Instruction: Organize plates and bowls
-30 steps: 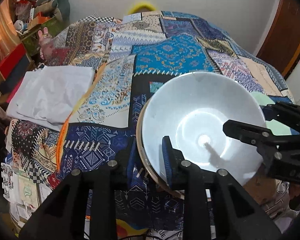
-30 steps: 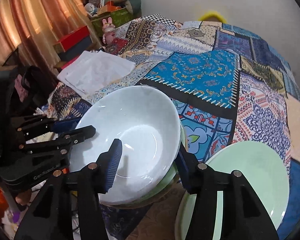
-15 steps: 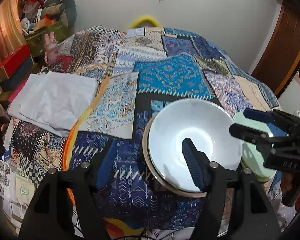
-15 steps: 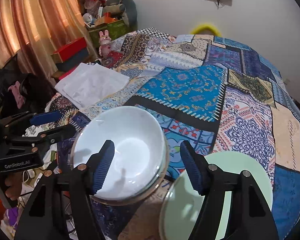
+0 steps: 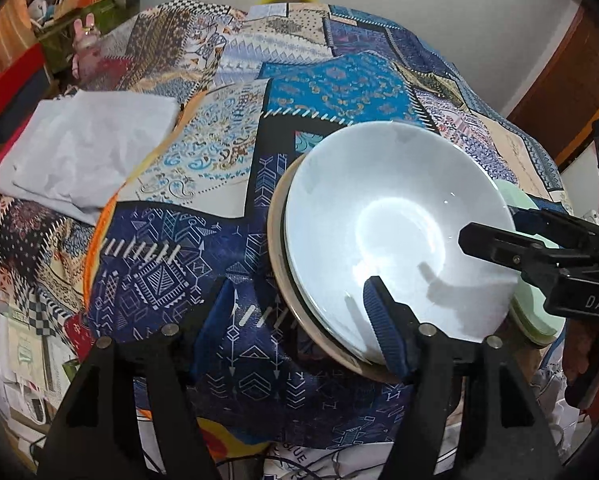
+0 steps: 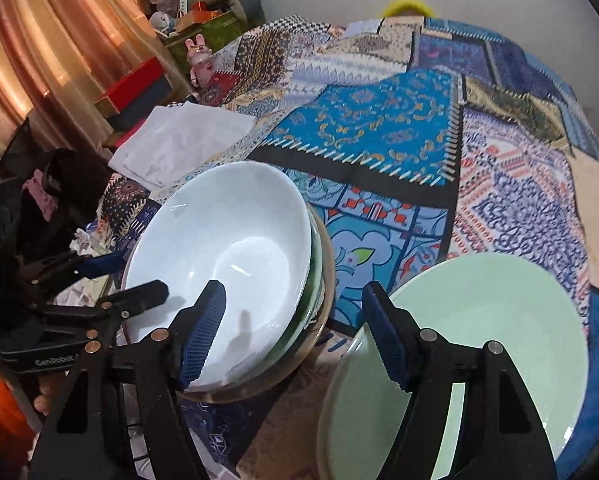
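Note:
A white bowl (image 5: 395, 216) (image 6: 227, 248) sits nested on top of a stack of bowls, the lowest one tan-rimmed (image 5: 277, 256) (image 6: 327, 280), on the patchwork bedspread. My left gripper (image 5: 299, 324) is open; the stack's near-left rim lies between its blue pads (image 5: 383, 332), and neither pad presses it. My right gripper (image 6: 295, 336) is open too and straddles the stack's right rim without touching it. A pale green plate (image 6: 483, 344) (image 5: 531, 312) lies just right of the stack. Each gripper shows in the other view, the right one (image 5: 535, 248) and the left one (image 6: 99, 300), on opposite sides of the bowl.
A folded white cloth (image 5: 83, 152) (image 6: 183, 140) lies on the bedspread (image 5: 339, 92) to the left. Boxes and toys (image 6: 195, 20) are piled beyond the far left corner by the curtain (image 6: 39, 60). A brown door (image 5: 571, 80) stands at the right.
Both grippers have opened wider; the left one was shut on the white bowl's rim and has let go. The bowl rests on the stack. Both cameras backed off, then came closer again.

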`<action>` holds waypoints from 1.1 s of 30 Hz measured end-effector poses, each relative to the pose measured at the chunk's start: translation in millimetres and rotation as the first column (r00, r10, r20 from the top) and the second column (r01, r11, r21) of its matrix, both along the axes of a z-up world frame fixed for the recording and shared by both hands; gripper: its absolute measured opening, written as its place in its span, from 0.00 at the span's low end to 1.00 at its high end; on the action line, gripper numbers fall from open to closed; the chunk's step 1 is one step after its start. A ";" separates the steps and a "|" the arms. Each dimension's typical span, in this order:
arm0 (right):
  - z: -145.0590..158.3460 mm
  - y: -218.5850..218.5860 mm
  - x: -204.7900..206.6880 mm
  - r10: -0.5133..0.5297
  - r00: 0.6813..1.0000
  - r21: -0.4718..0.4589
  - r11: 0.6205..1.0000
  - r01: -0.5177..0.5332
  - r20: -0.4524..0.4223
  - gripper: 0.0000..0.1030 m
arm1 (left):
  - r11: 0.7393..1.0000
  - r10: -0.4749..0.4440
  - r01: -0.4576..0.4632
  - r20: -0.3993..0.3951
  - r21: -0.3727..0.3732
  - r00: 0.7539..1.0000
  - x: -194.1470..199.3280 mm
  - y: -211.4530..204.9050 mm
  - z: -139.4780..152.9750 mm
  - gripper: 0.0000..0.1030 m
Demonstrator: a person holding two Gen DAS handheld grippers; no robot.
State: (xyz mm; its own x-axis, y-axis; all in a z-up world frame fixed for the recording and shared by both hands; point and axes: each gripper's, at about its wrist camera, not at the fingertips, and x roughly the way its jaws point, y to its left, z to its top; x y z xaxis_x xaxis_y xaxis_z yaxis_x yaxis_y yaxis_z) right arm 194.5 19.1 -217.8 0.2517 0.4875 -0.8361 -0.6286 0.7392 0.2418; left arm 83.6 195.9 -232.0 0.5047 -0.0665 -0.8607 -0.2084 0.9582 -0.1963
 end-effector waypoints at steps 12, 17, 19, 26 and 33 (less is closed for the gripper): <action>-17.1 14.7 8.3 0.027 0.995 -0.006 1.000 -0.028 -0.097 0.53 | 0.995 -0.008 0.006 -0.025 -0.097 1.000 13.7 2.8 -14.5 0.40; -23.2 19.4 9.4 0.024 0.994 -0.025 0.999 -0.027 -0.104 0.44 | 0.993 -0.015 0.011 -0.031 -0.120 0.999 16.1 0.0 -16.0 0.34; -23.0 21.3 8.7 0.029 0.994 -0.036 0.999 -0.033 -0.104 0.44 | 0.990 -0.009 0.004 -0.031 -0.140 0.999 15.0 1.9 -16.8 0.34; -25.5 27.3 9.3 0.044 0.994 -0.088 0.995 -0.054 -0.104 0.46 | 0.990 0.029 -0.035 -0.044 -0.134 0.999 14.4 -0.9 -14.9 0.33; -23.8 13.1 15.9 -0.026 0.989 -0.015 1.000 0.024 -0.143 0.34 | 0.992 0.064 -0.069 -0.050 -0.106 0.997 12.2 -5.0 -11.6 0.33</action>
